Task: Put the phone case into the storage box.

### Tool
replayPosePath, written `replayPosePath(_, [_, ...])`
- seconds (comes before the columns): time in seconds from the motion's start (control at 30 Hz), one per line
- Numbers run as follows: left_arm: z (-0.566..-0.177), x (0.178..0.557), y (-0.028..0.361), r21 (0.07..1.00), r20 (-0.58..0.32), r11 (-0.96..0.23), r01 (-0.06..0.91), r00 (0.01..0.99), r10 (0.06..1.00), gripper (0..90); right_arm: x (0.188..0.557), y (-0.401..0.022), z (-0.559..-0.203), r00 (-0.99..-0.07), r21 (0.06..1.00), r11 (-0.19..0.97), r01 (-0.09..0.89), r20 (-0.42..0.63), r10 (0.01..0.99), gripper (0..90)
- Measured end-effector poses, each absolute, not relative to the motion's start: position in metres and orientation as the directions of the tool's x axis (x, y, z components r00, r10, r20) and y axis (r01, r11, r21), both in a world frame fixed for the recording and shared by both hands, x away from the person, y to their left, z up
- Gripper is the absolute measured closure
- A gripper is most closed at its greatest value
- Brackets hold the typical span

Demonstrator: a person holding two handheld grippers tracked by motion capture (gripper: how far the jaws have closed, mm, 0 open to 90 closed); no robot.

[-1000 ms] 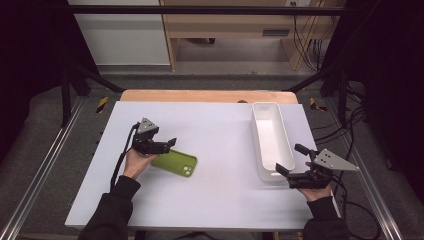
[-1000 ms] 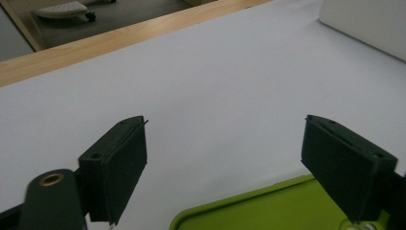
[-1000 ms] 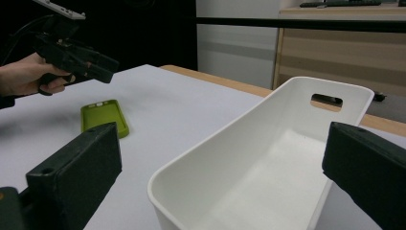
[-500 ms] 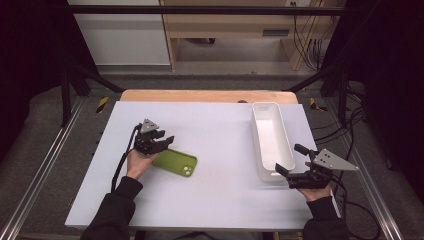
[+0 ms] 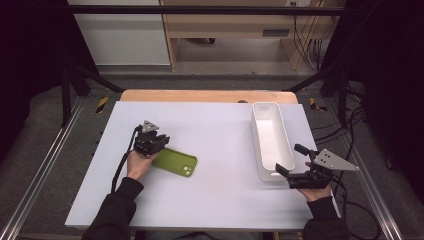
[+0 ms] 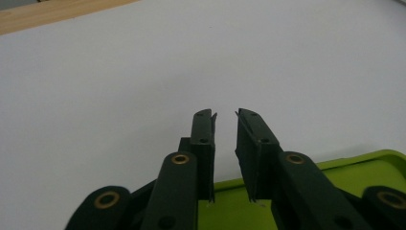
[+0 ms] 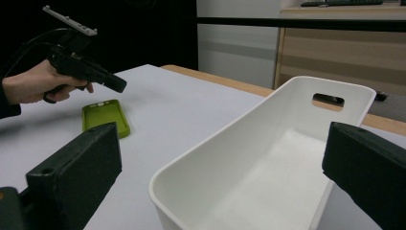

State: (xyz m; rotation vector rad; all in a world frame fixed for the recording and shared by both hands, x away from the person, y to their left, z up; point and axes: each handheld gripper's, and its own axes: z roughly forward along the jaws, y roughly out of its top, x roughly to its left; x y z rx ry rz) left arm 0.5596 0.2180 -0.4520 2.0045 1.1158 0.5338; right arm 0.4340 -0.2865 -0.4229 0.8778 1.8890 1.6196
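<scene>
Lime-green phone case (image 5: 174,162), flat, camera cutout at one corner.

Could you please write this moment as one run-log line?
left gripper: above phone case end, jaws just been closing, nothing gripped | right gripper: open, at bin near end | case flat on table

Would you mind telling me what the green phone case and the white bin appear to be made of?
The green phone case looks like soft matte silicone or rubber: dull surface, rounded raised lip. The white bin looks like smooth moulded plastic: thin even walls, slight sheen, cut-out handle.
</scene>
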Motion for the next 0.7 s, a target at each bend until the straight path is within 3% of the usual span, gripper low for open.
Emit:
replayPosePath(0.3, [-0.459,0.562,0.219,0.760,0.008,-0.341,0.553,0.517,0.856,88.8,0.434,-0.287,-0.423,-0.670,0.985,0.086,0.151,0.038,0.742,0.0])
replayPosePath(0.7, [-0.467,0.565,0.216,0.728,0.019,-0.363,0.582,0.512,0.859,89.6,0.434,-0.287,-0.423,-0.669,0.985,0.086,0.152,0.038,0.742,0.0])
